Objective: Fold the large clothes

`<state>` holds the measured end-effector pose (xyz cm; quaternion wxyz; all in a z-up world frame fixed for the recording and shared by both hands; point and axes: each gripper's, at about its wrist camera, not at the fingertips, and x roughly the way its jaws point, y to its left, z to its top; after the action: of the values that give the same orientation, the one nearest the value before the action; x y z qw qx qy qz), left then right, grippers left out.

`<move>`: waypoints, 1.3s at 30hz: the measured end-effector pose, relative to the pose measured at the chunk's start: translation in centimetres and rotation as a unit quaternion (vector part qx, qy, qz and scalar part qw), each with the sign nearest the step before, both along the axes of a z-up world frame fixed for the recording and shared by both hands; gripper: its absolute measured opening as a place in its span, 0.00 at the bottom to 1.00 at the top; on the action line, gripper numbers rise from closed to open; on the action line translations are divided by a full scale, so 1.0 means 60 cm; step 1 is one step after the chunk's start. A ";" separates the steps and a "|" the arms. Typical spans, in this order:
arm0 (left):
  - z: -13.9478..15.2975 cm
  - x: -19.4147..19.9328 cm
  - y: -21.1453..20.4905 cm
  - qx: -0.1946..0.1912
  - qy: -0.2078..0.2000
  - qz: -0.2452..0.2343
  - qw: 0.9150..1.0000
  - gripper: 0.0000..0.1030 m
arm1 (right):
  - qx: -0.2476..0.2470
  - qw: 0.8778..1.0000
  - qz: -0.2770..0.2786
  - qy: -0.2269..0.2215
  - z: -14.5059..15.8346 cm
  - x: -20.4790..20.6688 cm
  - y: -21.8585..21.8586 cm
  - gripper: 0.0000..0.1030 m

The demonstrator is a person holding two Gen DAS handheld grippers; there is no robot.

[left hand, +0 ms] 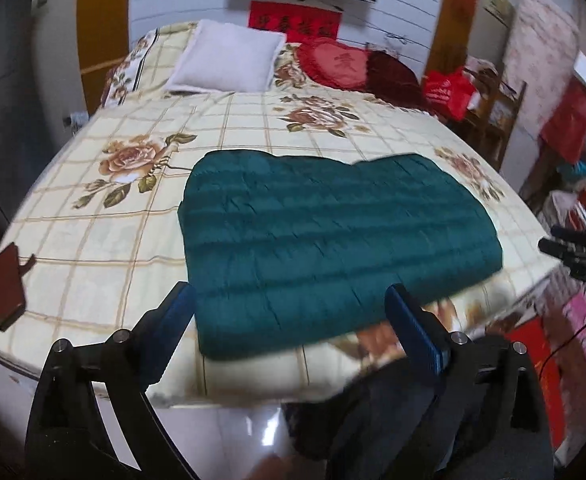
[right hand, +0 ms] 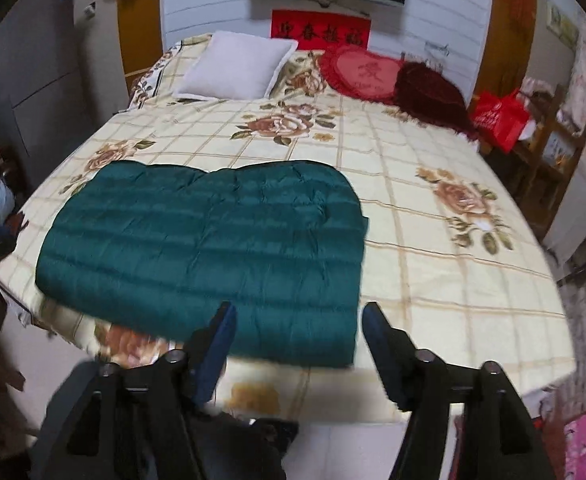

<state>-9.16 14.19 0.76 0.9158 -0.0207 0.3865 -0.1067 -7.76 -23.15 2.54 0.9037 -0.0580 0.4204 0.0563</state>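
A dark green quilted garment [left hand: 333, 240] lies folded into a flat rectangle near the foot of the bed; it also shows in the right wrist view [right hand: 205, 248]. My left gripper [left hand: 291, 300] is open and empty, held above the bed's foot edge just short of the garment's near edge. My right gripper [right hand: 299, 316] is open and empty, also just short of the garment's near right corner. The right gripper's black tips [left hand: 565, 250] show at the right edge of the left wrist view.
The bed [right hand: 453, 280] has a cream floral checked sheet. A white pillow [right hand: 233, 66], a red heart cushion [right hand: 359, 70] and a maroon cushion [right hand: 429, 94] lie at the head. A dark red phone case [left hand: 9, 284] lies on the bed's left. A wooden chair with a red bag [right hand: 497, 118] stands right.
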 end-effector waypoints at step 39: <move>0.017 -0.113 -0.029 0.027 0.007 0.079 0.996 0.93 | 0.026 0.996 0.028 -0.076 0.074 -0.193 0.028 0.66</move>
<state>-15.92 12.45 1.77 0.9189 -0.0268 0.3928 -0.0233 -19.31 -21.48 6.98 0.9324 -0.0506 0.3469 0.0876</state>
